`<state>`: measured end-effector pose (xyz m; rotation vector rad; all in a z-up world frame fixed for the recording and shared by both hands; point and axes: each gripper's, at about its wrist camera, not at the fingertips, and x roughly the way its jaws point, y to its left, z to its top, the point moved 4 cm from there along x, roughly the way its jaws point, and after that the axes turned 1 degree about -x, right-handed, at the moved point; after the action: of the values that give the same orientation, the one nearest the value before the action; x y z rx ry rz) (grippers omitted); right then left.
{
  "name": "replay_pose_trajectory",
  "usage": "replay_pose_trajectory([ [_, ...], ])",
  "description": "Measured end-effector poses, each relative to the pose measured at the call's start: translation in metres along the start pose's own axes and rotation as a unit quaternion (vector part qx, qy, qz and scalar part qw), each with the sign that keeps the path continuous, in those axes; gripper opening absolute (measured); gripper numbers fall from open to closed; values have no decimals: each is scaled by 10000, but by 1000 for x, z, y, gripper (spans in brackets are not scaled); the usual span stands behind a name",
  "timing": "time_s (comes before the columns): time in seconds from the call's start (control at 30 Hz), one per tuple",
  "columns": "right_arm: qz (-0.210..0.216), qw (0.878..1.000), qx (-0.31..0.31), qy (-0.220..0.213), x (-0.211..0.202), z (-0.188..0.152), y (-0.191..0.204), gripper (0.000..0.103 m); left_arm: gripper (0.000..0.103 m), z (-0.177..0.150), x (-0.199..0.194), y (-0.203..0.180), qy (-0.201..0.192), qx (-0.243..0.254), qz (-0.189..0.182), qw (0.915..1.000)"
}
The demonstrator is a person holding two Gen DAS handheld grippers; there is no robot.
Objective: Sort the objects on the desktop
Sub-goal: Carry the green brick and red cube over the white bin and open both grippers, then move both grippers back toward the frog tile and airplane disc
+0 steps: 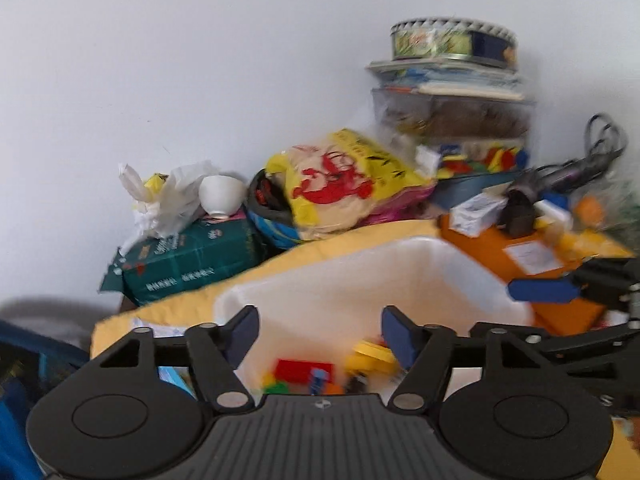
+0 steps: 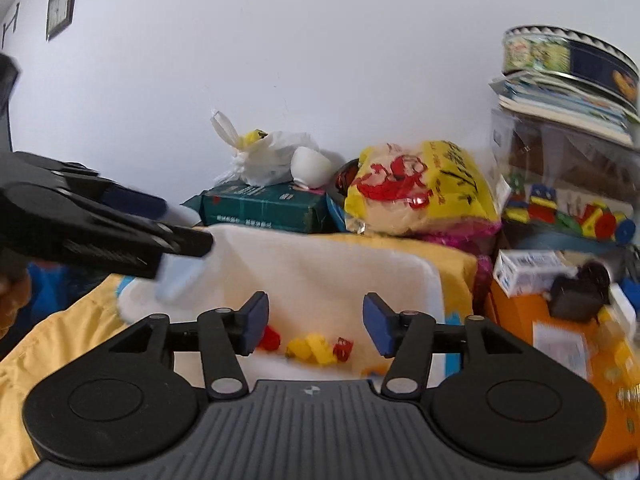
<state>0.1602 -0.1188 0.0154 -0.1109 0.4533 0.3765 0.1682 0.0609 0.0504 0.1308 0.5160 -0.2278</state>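
Both grippers' fingers are spread, holding nothing, above the white bin.
Left gripper and right gripper sit close; they could bump.

We've got both grippers up in the air right now, each tipped a bit downward. Our left gripper has its blue pads spread wide apart, nothing pinched between them. Our right gripper is parted too, a little less wide, and it's empty as well. From the left wrist view we catch the right one's blue fingertip poking in from the right edge. From the right wrist view the left gripper's black body reaches in from the left edge, seen side-on and a bit blurred.
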Motion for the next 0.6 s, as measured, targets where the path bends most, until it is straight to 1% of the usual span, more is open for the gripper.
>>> replay_pose_trajectory([
  [0.07,-32,10000,29,42,-13,-12,-3,57,74,-16,-16,-7,-51,-131,-163,9998],
  [0.13,-97,9998,-9,185,-23,-29,-4,57,75,-40,-24,-17,62,-165,-339,9993],
  [0.2,-99,9991,-114,395,-24,-49,-2,57,75,-68,-20,-31,379,-217,-494,9978],
  [0.23,-46,9983,-220,535,-22,-62,0,57,75,-82,-14,-37,602,-252,-571,9962],
  [0.3,-50,9941,-462,985,-13,-88,4,57,75,-109,-2,-48,1116,-421,-642,9908],
  [0.33,-49,9915,-517,1195,-8,-101,6,57,75,-117,0,-53,1224,-459,-709,9889],
  [0.37,35,9893,-483,1374,-6,-111,7,57,75,-125,1,-57,1289,-442,-739,9879],
  [0.4,143,9872,-400,1540,-5,-121,7,57,75,-131,2,-62,1342,-370,-687,9879],
  [0.5,209,9843,-214,1739,-3,-139,3,57,75,-140,4,-76,1422,49,-531,9884],
  [0.53,198,9827,-155,1837,-2,-145,2,57,75,-141,5,-79,1417,100,-519,9885],
  [0.6,231,9804,-31,1956,-3,-153,-1,57,75,-139,6,-80,1393,17,-544,9887],
])
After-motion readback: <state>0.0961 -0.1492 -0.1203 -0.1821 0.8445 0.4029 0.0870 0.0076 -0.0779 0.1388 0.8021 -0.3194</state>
